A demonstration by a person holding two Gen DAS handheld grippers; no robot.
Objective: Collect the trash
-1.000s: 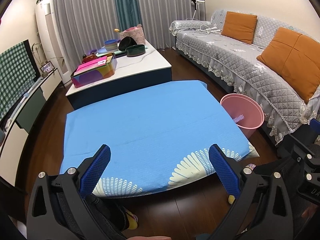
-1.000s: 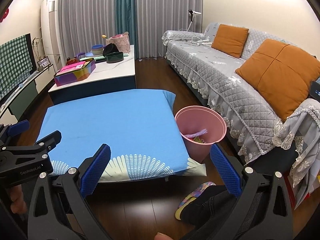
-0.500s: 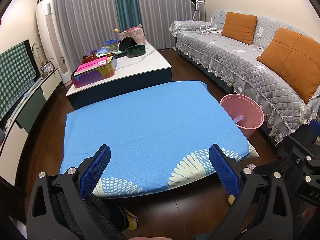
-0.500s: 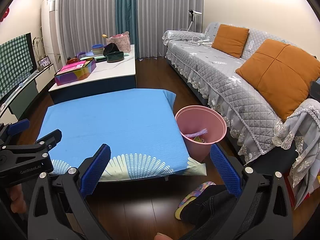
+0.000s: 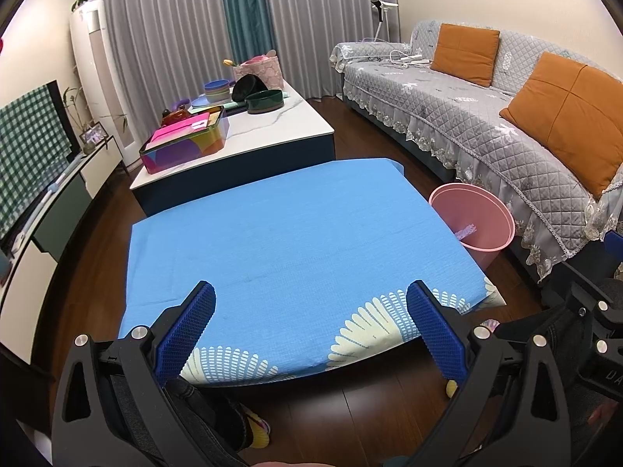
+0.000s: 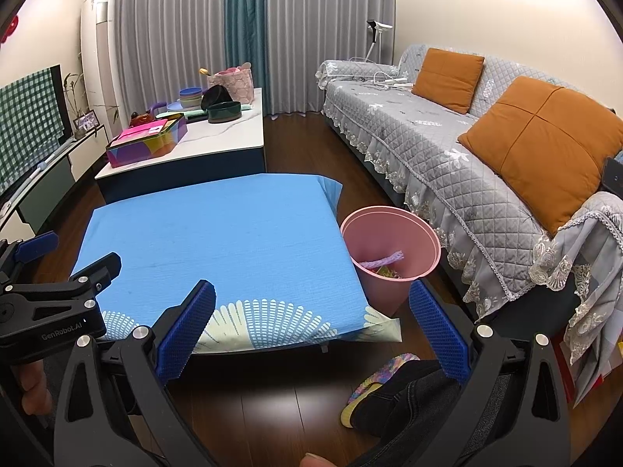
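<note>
Down at the bottom of both wrist views, nothing's being held; left gripper (image 5: 311,329) has its blue pads spread wide over the near edge of the blue cloth (image 5: 296,241), which looks bare, no trash on it that I can spot; right gripper (image 6: 311,329) is spread wide too; the pink bin (image 6: 391,243) sits right of centre, touching the cloth's right edge, with a purple scrap (image 6: 383,260) already inside; so the bin's closer to the right gripper.
</note>
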